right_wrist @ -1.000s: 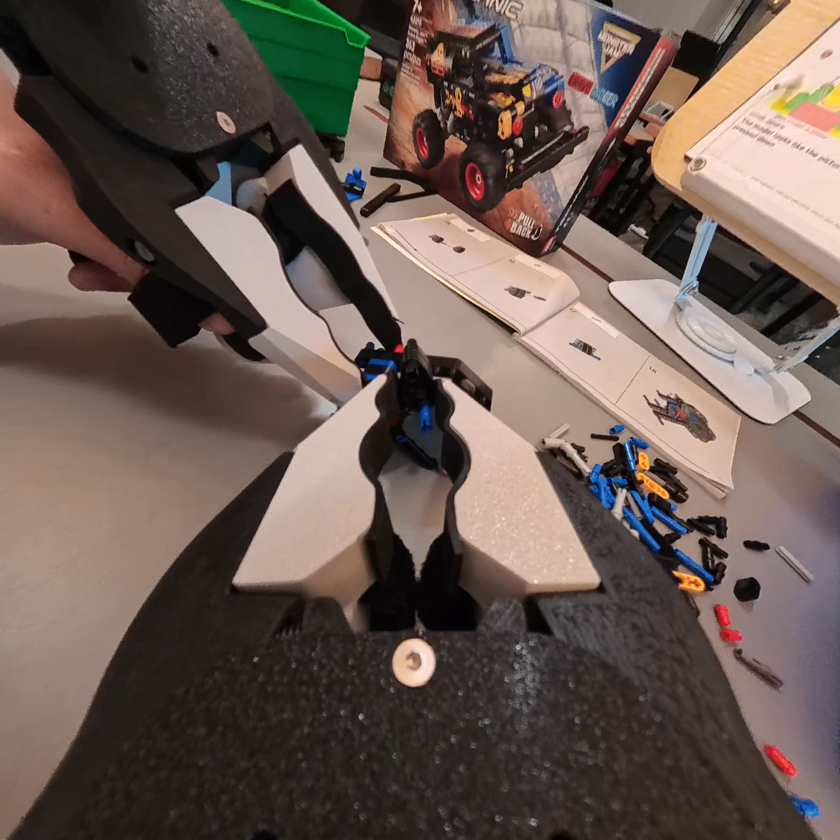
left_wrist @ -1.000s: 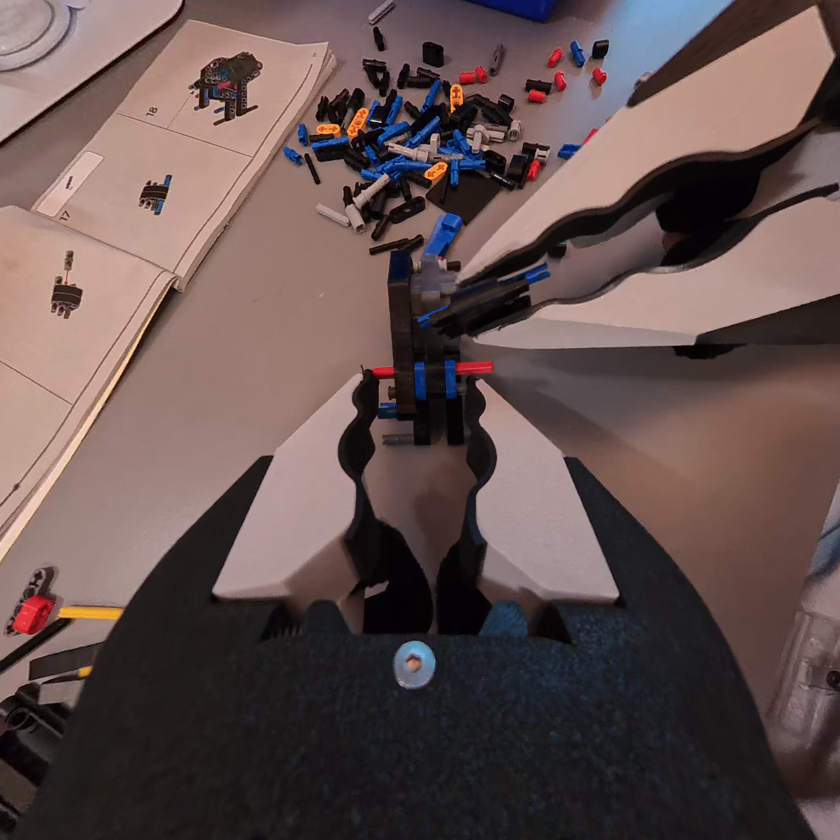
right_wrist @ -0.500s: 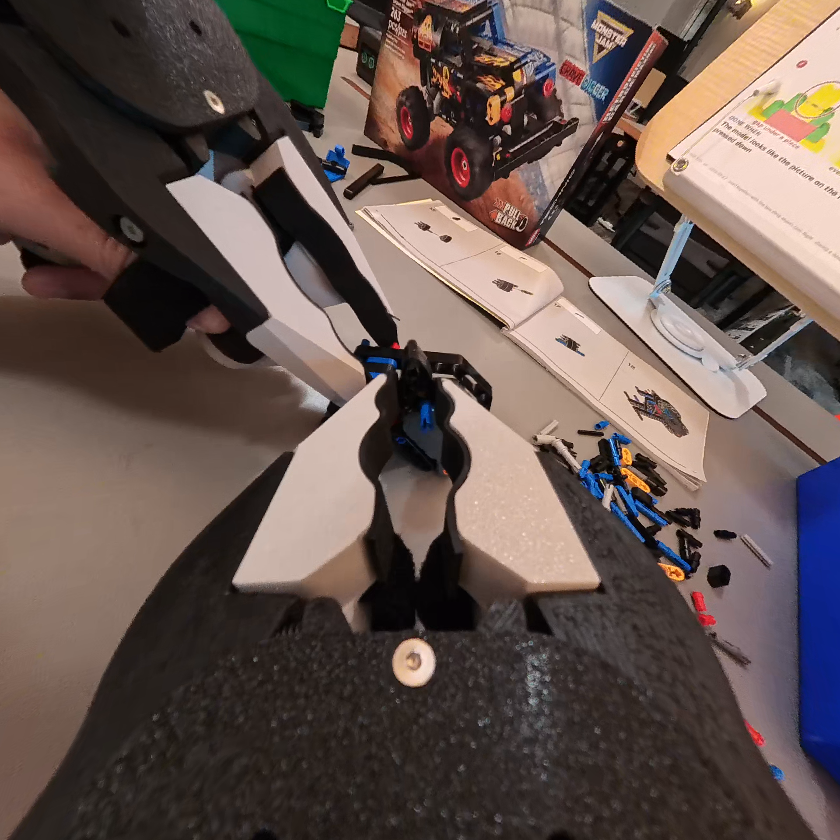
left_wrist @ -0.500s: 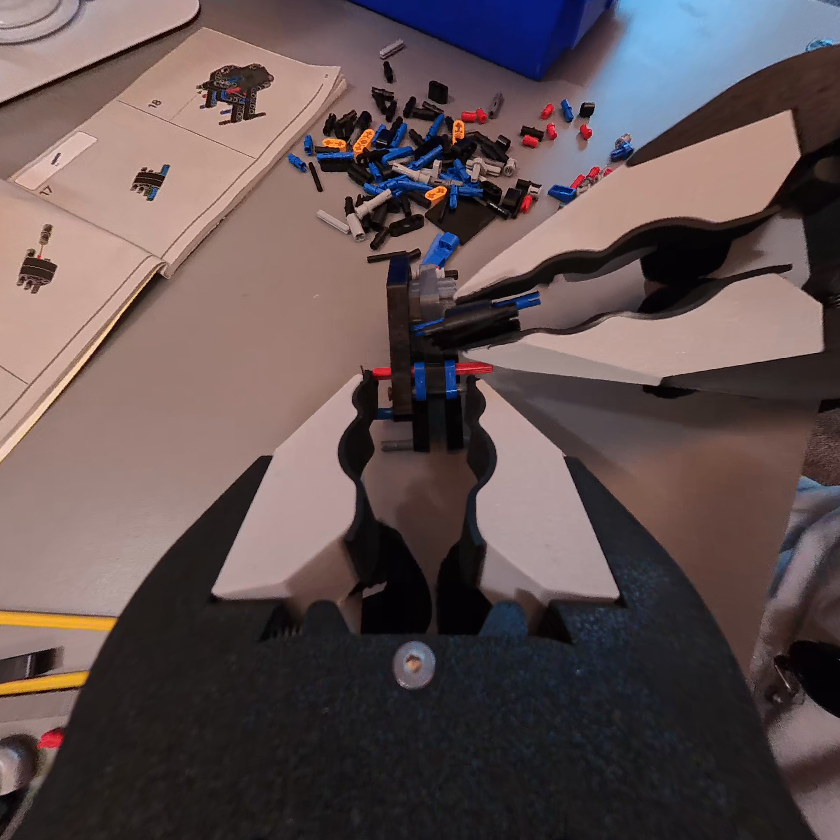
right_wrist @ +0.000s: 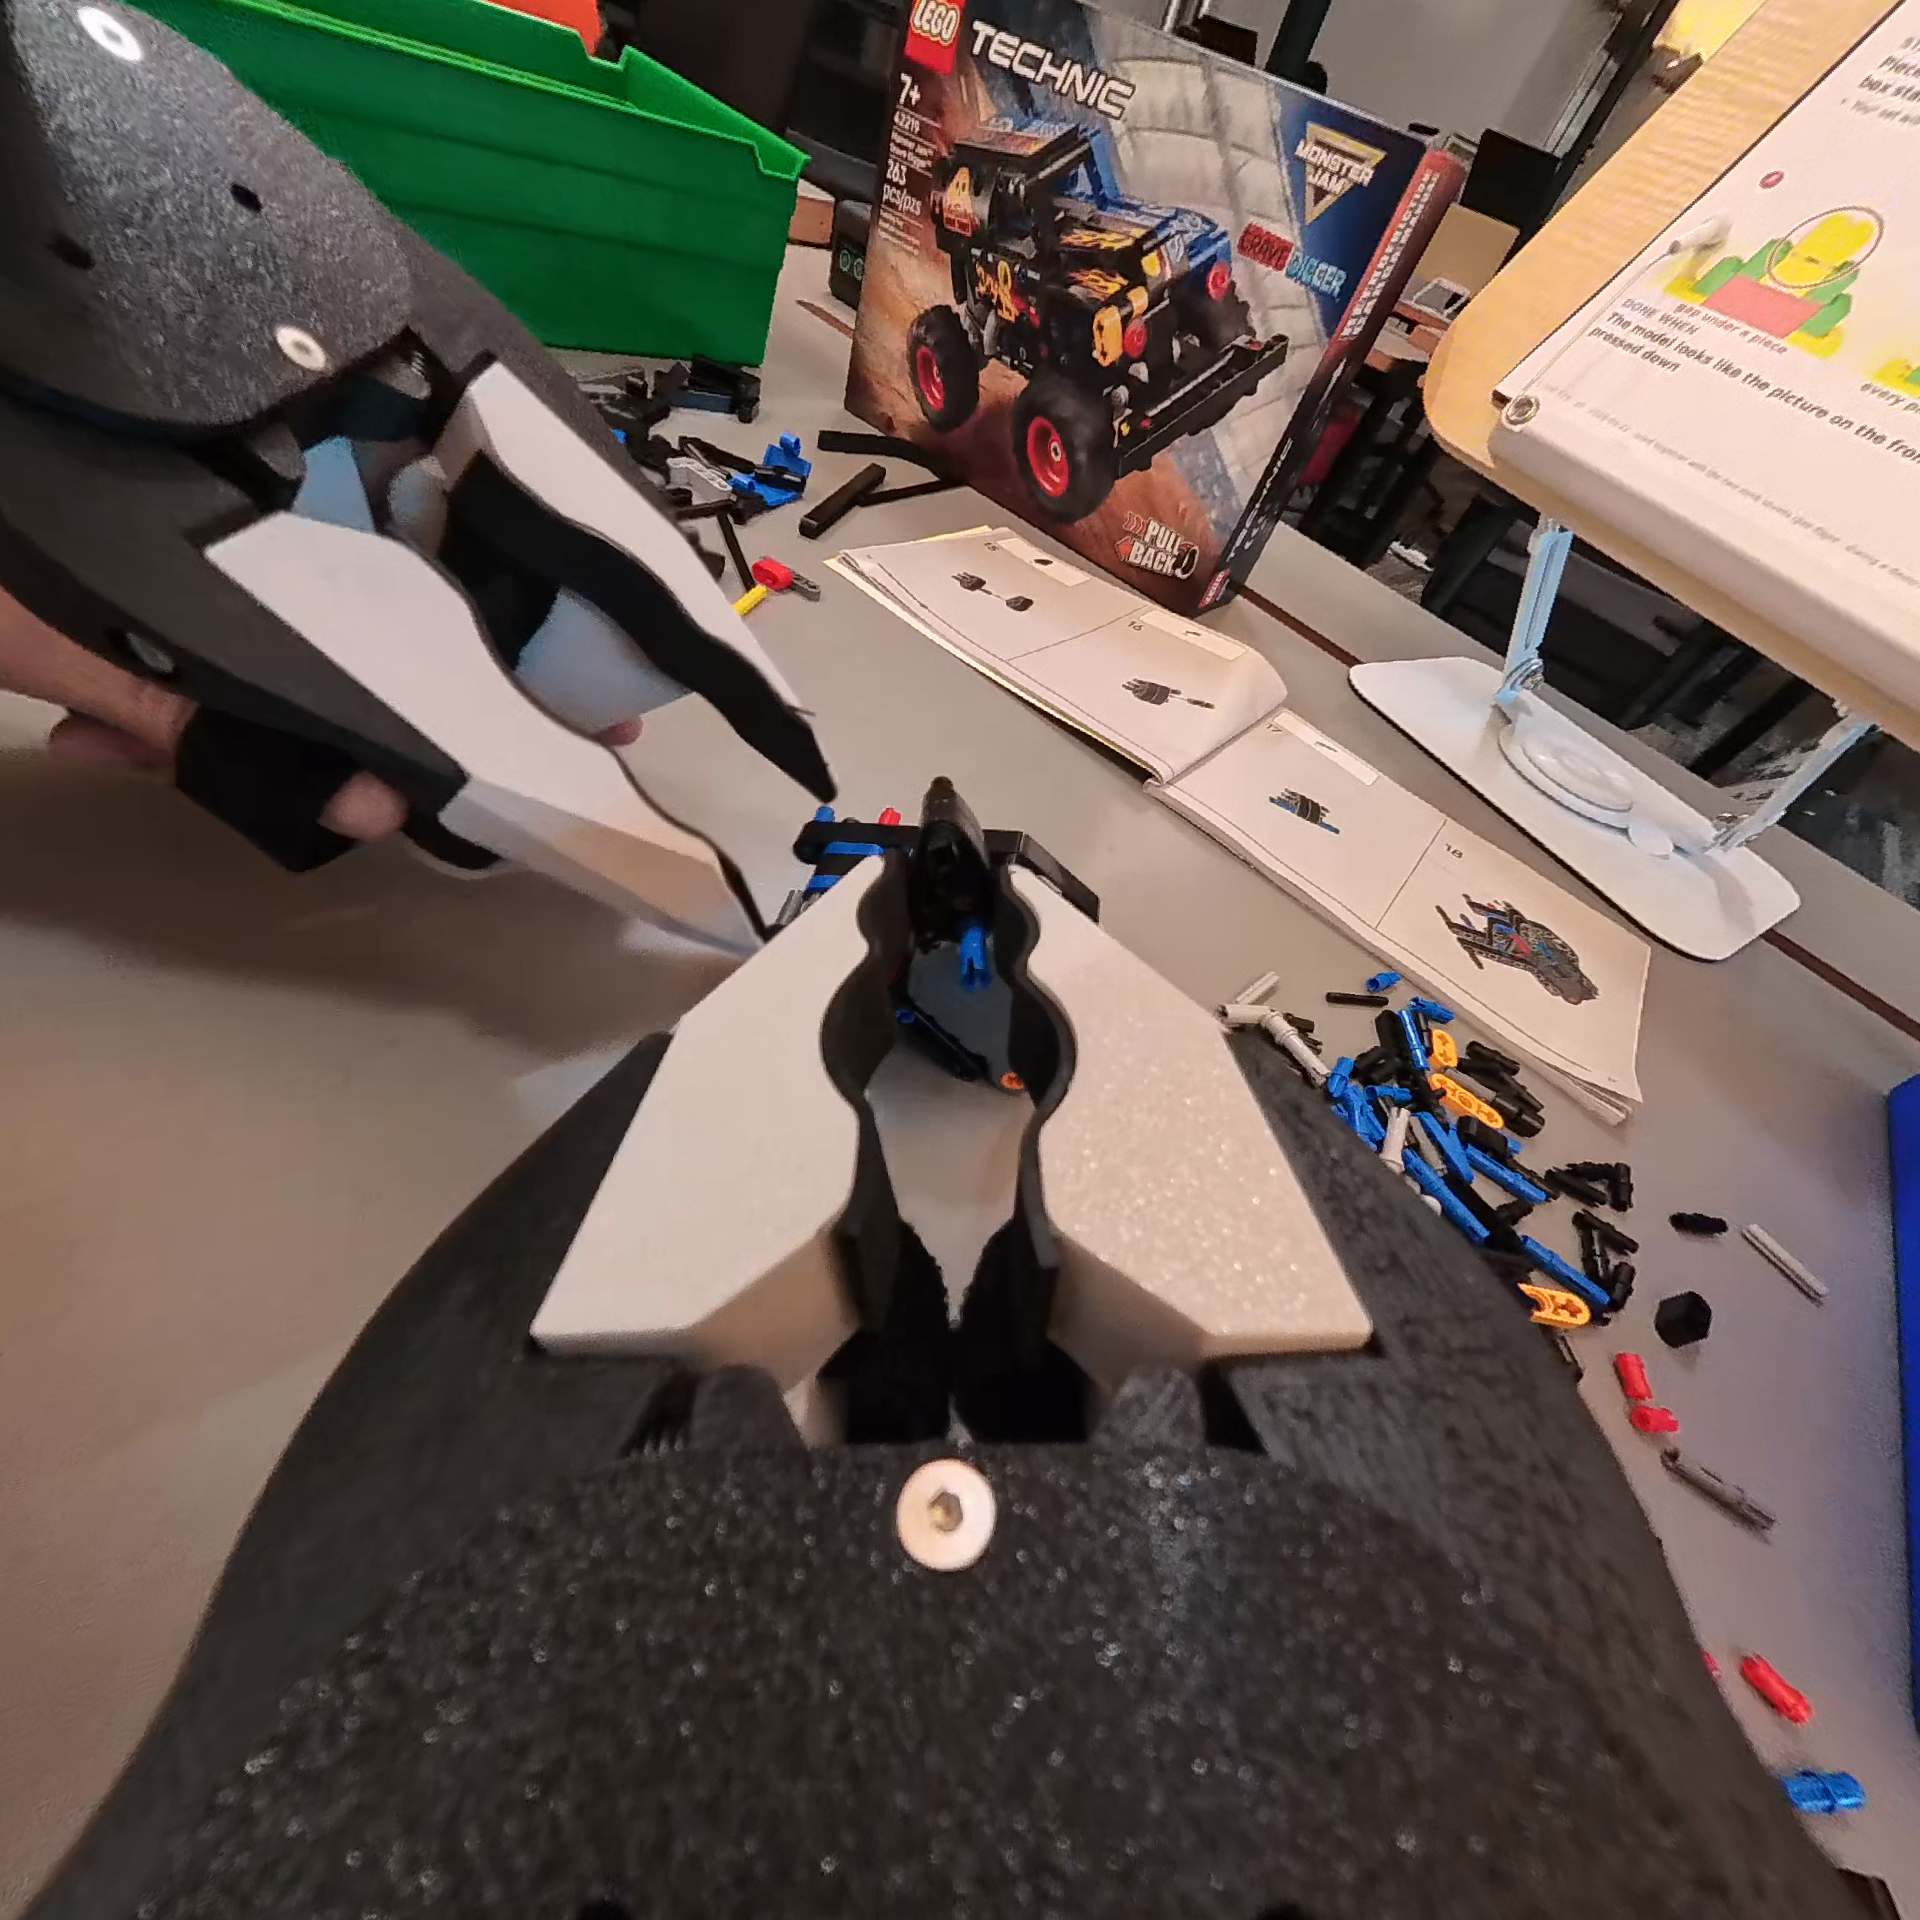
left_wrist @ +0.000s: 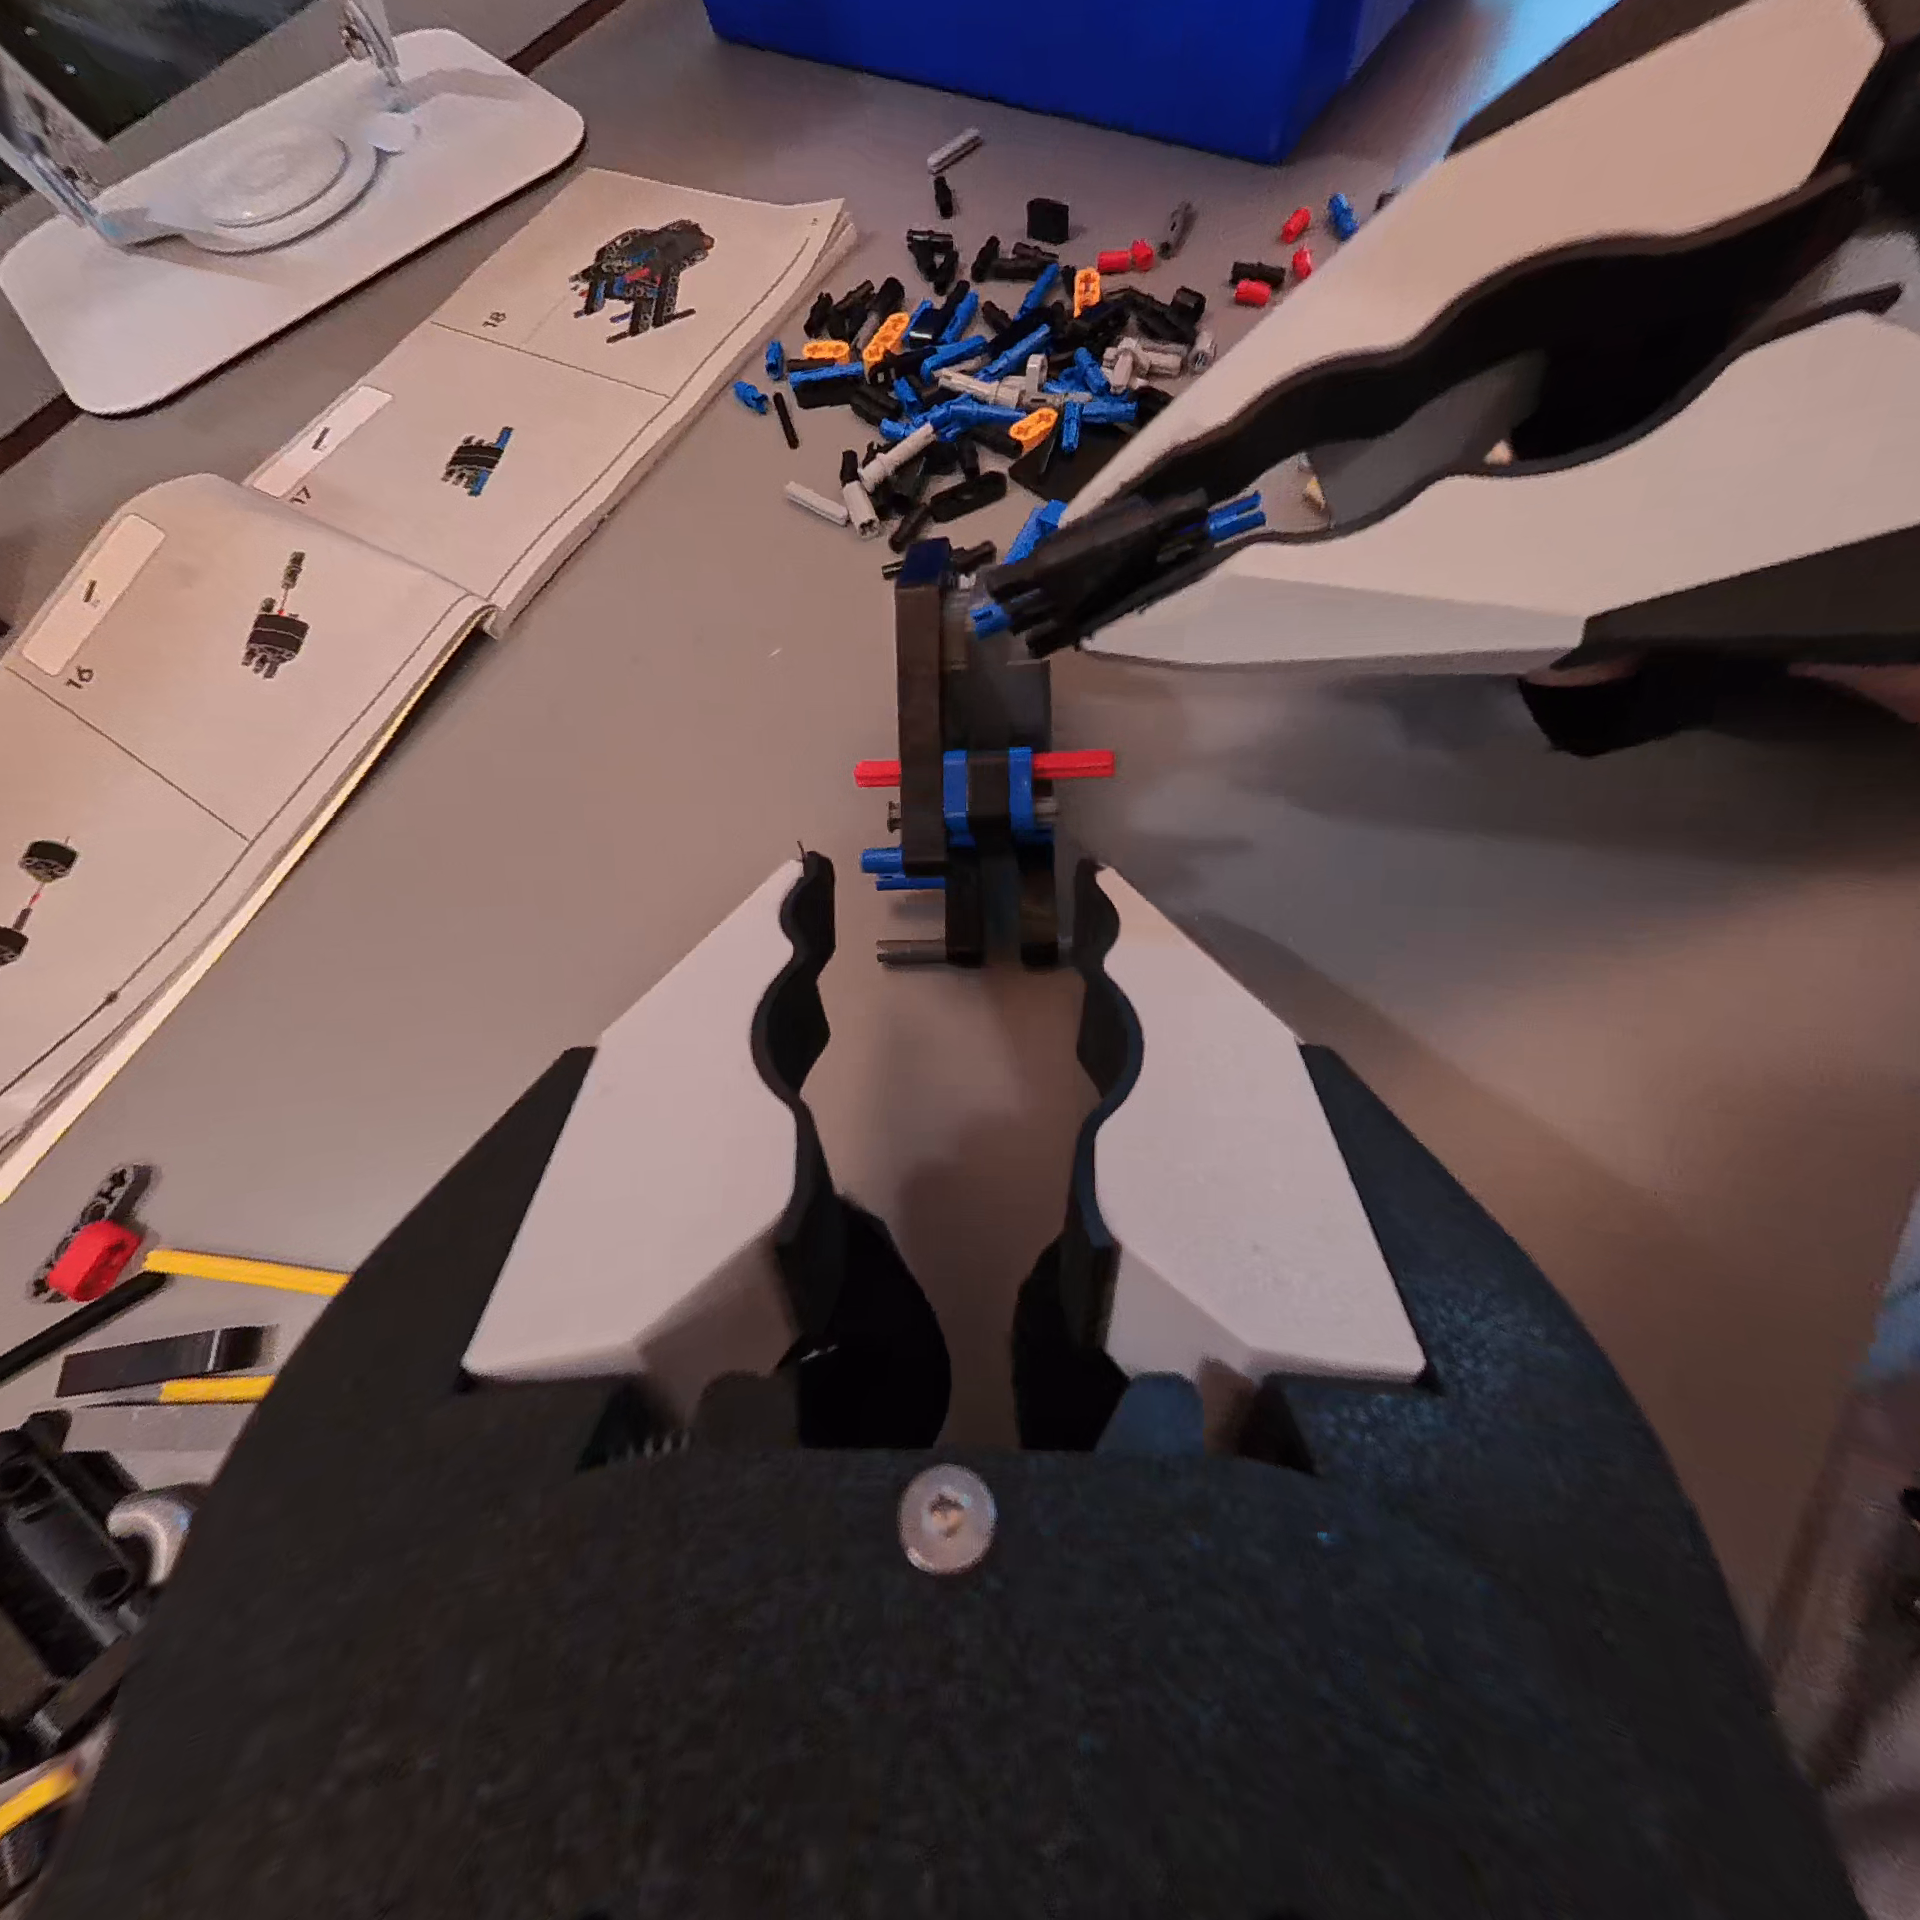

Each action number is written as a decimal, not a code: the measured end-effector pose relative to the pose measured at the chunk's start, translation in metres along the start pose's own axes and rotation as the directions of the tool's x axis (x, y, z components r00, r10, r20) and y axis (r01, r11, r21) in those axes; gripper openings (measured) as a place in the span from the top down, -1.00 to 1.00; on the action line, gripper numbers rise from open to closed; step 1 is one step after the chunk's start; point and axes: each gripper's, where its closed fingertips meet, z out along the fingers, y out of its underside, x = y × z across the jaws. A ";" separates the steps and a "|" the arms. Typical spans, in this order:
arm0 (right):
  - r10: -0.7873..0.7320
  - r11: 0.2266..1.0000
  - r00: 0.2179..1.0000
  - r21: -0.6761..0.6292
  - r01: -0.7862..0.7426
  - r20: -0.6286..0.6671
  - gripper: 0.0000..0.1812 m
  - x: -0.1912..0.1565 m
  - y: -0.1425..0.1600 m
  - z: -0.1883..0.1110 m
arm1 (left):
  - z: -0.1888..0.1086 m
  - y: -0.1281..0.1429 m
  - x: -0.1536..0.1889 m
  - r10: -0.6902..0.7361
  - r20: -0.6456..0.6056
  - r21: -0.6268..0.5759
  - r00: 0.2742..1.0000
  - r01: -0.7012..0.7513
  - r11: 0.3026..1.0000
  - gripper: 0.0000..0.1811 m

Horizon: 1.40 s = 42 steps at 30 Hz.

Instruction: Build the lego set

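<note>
Left gripper (left_wrist: 951, 904) opened wide around upright black-and-blue lego build (left_wrist: 971, 790) on grey table (left_wrist: 520, 831), right gripper (right_wrist: 940, 914) clamped on small black piece (right_wrist: 951, 883), truck box (right_wrist: 1122, 301) only in right wrist view

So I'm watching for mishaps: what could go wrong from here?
1. The left gripper is open around the upright model, so the right gripper pushing its black piece against the top could tip it over.
2. A fall could scatter the loose parts behind it.
</note>
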 end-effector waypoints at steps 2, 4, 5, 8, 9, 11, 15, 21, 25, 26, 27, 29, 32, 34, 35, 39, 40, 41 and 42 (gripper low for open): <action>-0.001 1.000 1.000 0.001 0.001 0.004 0.84 0.000 0.000 0.000 | 0.002 0.001 0.000 0.034 0.023 -0.012 0.999 -0.034 0.999 0.51; -0.004 1.000 1.000 0.002 0.004 0.004 0.84 -0.001 0.000 0.000 | 0.002 -0.004 0.001 0.059 0.039 0.009 0.997 -0.060 0.998 0.62; -0.005 1.000 1.000 0.001 0.005 0.003 0.84 -0.001 0.000 0.000 | 0.001 -0.007 0.001 0.070 0.040 0.016 0.997 -0.071 0.997 0.70; -0.008 1.000 1.000 0.000 0.008 0.004 0.84 -0.001 0.000 0.000 | 0.001 -0.007 -0.001 0.094 0.061 0.009 0.994 -0.095 0.995 0.85; -0.008 1.000 1.000 0.000 0.008 0.003 0.83 -0.001 0.000 0.000 | 0.000 -0.008 -0.002 0.095 0.068 0.015 0.993 -0.096 0.995 0.91; -0.008 1.000 1.000 -0.002 0.008 0.006 0.83 -0.002 0.000 0.000 | 0.000 -0.009 -0.001 0.091 0.066 0.021 0.994 -0.092 0.996 0.93; 0.000 1.000 1.000 0.005 0.000 0.010 0.83 -0.001 -0.001 -0.001 | -0.002 -0.009 -0.003 0.099 0.075 0.022 0.992 -0.101 0.995 0.87; 0.014 1.000 1.000 0.013 -0.014 0.021 0.83 -0.001 -0.002 -0.002 | -0.004 -0.009 -0.001 0.145 -0.061 0.013 0.988 -0.144 0.989 0.72; 0.007 1.000 1.000 0.010 -0.007 0.025 0.83 -0.003 -0.001 -0.001 | 0.000 -0.005 0.001 0.188 -0.147 -0.032 0.971 -0.195 0.980 0.71; 0.004 1.000 0.999 0.012 -0.005 0.041 0.83 -0.006 -0.002 -0.002 | 0.002 -0.005 -0.001 0.198 -0.142 -0.040 0.970 -0.206 0.978 0.71; 0.001 1.000 0.997 0.029 -0.004 0.081 0.83 -0.013 -0.004 -0.004 | 0.003 -0.004 -0.001 0.207 -0.147 -0.047 0.967 -0.216 0.975 0.74; -0.005 0.999 0.991 0.040 0.000 0.134 0.83 -0.024 -0.010 -0.011 | 0.004 -0.005 0.001 0.213 -0.166 -0.042 0.963 -0.223 0.974 0.80; -0.035 0.999 0.992 -0.035 0.040 0.124 0.83 -0.031 0.000 -0.018 | 0.005 -0.003 0.002 0.227 -0.168 -0.047 0.959 -0.237 0.970 0.83; -0.027 0.996 0.993 -0.080 0.036 0.119 0.83 -0.033 0.012 -0.015 | 0.005 -0.004 0.003 0.225 -0.169 -0.039 0.960 -0.235 0.971 0.84; -0.021 0.994 0.995 -0.104 0.032 0.102 0.83 -0.031 0.015 -0.014 | 0.006 -0.004 0.003 0.224 -0.171 -0.036 0.959 -0.233 0.972 0.85; 0.012 0.995 0.995 -0.099 -0.002 0.102 0.83 -0.027 0.015 -0.016 | 0.008 -0.004 0.004 0.236 -0.160 -0.025 0.959 -0.243 0.970 0.86; 0.003 0.993 0.995 -0.115 0.008 0.097 0.83 -0.026 0.018 -0.015 | 0.009 -0.005 0.003 0.236 -0.152 -0.024 0.960 -0.242 0.970 0.86; -0.012 0.993 0.996 -0.114 0.022 0.088 0.83 -0.026 0.018 -0.015 | 0.009 -0.005 0.003 0.237 -0.146 -0.021 0.960 -0.242 0.970 0.86; -0.022 0.994 0.996 -0.106 0.032 0.089 0.83 -0.026 0.017 -0.015 | 0.009 -0.005 0.003 0.237 -0.144 -0.020 0.961 -0.242 0.970 0.86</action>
